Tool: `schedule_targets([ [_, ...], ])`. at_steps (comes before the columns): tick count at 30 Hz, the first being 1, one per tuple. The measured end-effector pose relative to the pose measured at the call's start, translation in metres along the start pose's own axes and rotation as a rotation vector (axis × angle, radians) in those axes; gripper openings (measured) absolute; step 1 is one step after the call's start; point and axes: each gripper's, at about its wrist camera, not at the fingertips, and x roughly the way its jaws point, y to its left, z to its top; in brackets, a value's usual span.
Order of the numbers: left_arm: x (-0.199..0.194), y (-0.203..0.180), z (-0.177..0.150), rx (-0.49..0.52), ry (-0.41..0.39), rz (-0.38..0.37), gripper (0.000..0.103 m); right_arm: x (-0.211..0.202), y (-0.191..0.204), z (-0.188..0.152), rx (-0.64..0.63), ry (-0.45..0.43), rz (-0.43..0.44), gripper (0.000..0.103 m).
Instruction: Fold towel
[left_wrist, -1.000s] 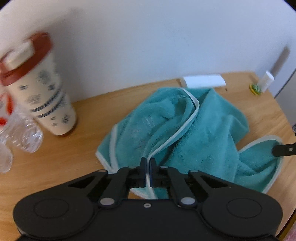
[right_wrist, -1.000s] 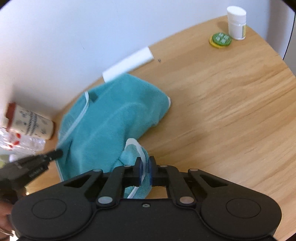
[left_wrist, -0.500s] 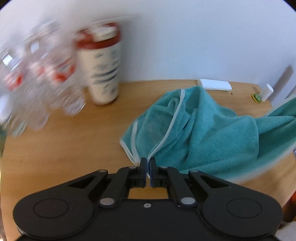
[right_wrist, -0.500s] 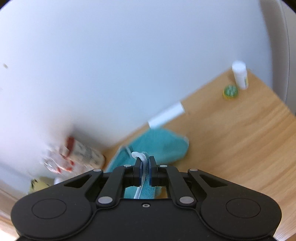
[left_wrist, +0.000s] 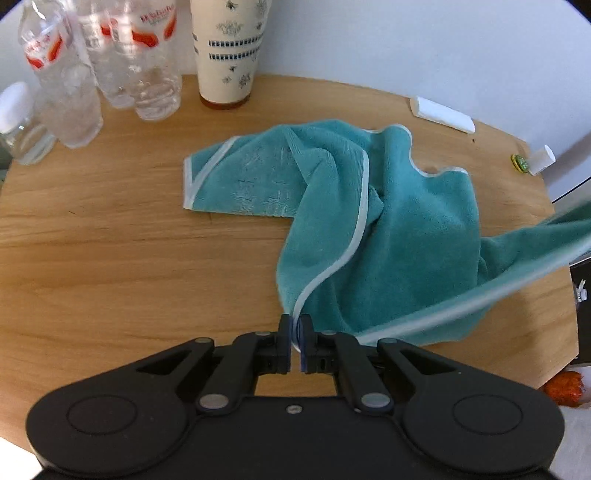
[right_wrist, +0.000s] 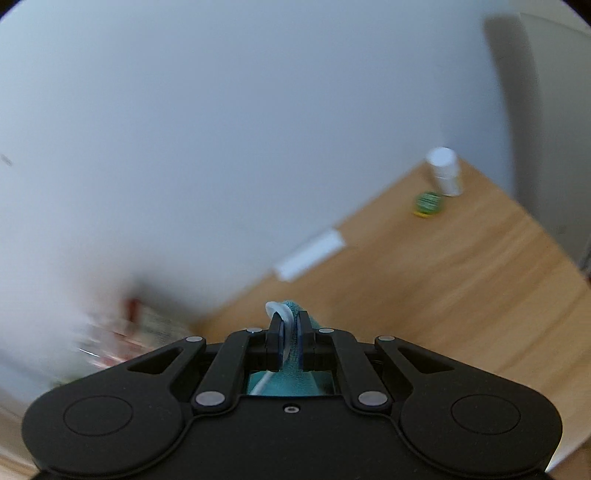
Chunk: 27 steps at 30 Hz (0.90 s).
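Note:
A teal towel (left_wrist: 388, 229) with a pale hem lies rumpled across the round wooden table (left_wrist: 110, 266). My left gripper (left_wrist: 294, 325) is shut on its near hemmed edge, low over the table. One end of the towel stretches up and off to the right edge of the left wrist view. In the right wrist view my right gripper (right_wrist: 290, 325) is shut on a hemmed corner of the towel (right_wrist: 291, 354), raised above the table; the rest of the cloth hangs hidden below the gripper body.
Several clear plastic bottles (left_wrist: 74, 81) and a patterned tumbler (left_wrist: 229, 51) stand at the back left. A white flat block (left_wrist: 441, 112) lies by the wall. A small white bottle (right_wrist: 445, 171) and a green cap (right_wrist: 426, 202) sit at the far right corner.
My right gripper has lifted its towel corner well up off the table. My left gripper has pulled its edge sideways, dragging the towel and spreading it out; bottles came into view.

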Motion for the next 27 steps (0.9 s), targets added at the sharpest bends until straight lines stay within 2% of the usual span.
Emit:
schedule_targets([
  [3,0.007,-0.002,0.003,0.050,0.034,0.020,0.005,0.007,-0.013,-0.003,0.027,0.029,-0.045,0.007],
  [6,0.015,-0.003,0.003,0.075,0.070,0.038,0.012,0.007,-0.026,-0.007,0.022,0.062,-0.131,0.007],
  [9,0.020,-0.005,0.005,0.109,0.074,0.071,0.022,0.007,-0.043,-0.016,0.030,0.085,-0.220,0.007],
  [11,0.020,-0.007,0.014,0.136,0.057,0.085,0.027,0.010,-0.056,-0.024,0.036,0.127,-0.298,0.007],
  [14,0.018,-0.011,0.028,0.156,0.016,0.116,0.038,0.019,-0.076,-0.035,0.057,0.166,-0.367,0.007],
  [16,0.016,-0.016,0.037,0.175,-0.021,0.146,0.040,0.026,-0.088,-0.047,0.039,0.203,-0.444,0.007],
  [21,0.028,-0.044,0.065,0.291,-0.114,0.192,0.043,0.042,-0.108,-0.066,0.014,0.294,-0.544,0.010],
  [22,0.033,-0.050,0.072,0.310,-0.124,0.191,0.048,0.046,-0.110,-0.069,-0.013,0.319,-0.570,0.010],
  [25,0.052,-0.066,0.093,0.345,-0.134,0.202,0.057,0.053,-0.100,-0.068,-0.121,0.297,-0.579,0.012],
  [27,0.069,-0.072,0.103,0.353,-0.119,0.229,0.058,0.050,-0.086,-0.059,-0.196,0.244,-0.560,0.024],
])
